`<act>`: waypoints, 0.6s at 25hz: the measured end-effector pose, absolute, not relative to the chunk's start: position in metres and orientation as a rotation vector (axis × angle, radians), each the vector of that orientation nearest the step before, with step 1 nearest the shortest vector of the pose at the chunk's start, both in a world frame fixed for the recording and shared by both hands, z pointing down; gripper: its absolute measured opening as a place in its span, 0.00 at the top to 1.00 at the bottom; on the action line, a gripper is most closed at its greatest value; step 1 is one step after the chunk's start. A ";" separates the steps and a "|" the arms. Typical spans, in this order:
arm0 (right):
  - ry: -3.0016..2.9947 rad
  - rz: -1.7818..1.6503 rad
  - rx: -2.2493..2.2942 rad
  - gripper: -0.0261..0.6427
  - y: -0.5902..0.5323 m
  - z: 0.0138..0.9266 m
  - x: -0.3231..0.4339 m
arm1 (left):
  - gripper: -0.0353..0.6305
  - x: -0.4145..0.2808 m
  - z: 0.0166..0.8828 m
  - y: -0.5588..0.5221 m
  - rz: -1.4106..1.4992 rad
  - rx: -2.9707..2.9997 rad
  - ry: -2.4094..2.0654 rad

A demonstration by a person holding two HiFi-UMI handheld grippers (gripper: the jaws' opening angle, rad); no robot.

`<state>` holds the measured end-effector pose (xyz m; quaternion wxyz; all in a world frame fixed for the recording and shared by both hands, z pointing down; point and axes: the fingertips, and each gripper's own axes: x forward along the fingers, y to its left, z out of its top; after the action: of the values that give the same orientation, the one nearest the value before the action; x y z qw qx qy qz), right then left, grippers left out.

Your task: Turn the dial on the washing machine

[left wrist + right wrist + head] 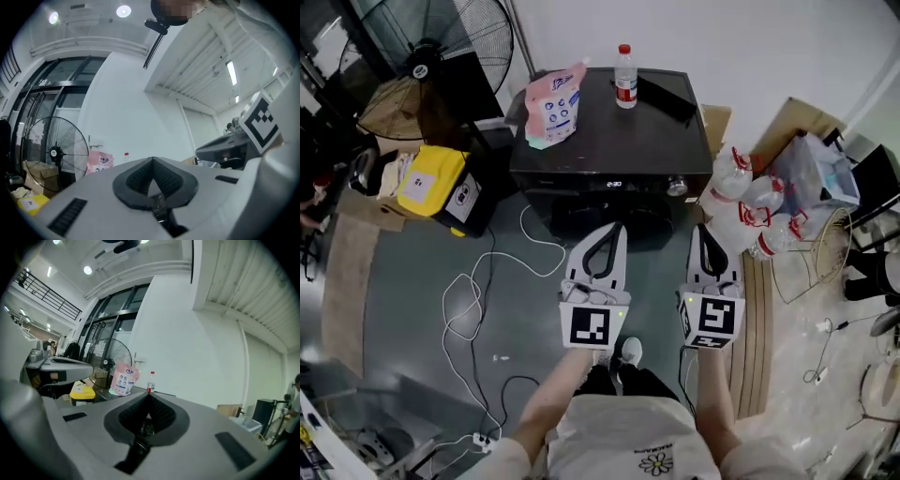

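Note:
The black washing machine (609,141) stands ahead in the head view, its silver dial (677,186) at the right end of the front panel beside a lit display (614,185). My left gripper (610,228) is shut, with its tips just short of the machine's front. My right gripper (703,232) is shut too, below and slightly right of the dial, apart from it. In the left gripper view the left gripper (152,161) has its jaws closed on nothing; the right gripper (149,396) looks the same in its own view.
On the machine's top are a pink detergent pouch (553,105), a water bottle (625,77) and a black flat box (667,97). A fan (422,58) and a yellow box (436,185) stand left. Large water bottles (745,202) lie right. White cables (473,309) trail across the floor.

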<state>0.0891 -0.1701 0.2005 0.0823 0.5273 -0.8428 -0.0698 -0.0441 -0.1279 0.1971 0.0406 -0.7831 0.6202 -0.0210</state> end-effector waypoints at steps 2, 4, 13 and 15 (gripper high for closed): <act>-2.537 -0.244 1.559 0.96 -0.159 0.181 0.086 | 0.95 -0.047 0.177 -0.119 -0.048 -2.373 1.885; -2.555 -0.278 1.516 0.96 -0.146 0.171 0.081 | 0.95 -0.048 0.167 -0.109 -0.051 -2.345 1.863; -2.593 -0.357 1.459 0.96 -0.101 0.160 0.073 | 0.95 -0.053 0.147 -0.081 -0.015 -2.247 1.875; -2.597 -0.343 1.453 0.96 -0.092 0.164 0.073 | 0.95 -0.055 0.146 -0.073 -0.008 -2.237 1.892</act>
<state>0.0730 -0.0922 0.1641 0.0728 0.4838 -0.8646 -0.1143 -0.0552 -0.0725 0.1461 0.1059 -0.7592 0.6422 -0.0026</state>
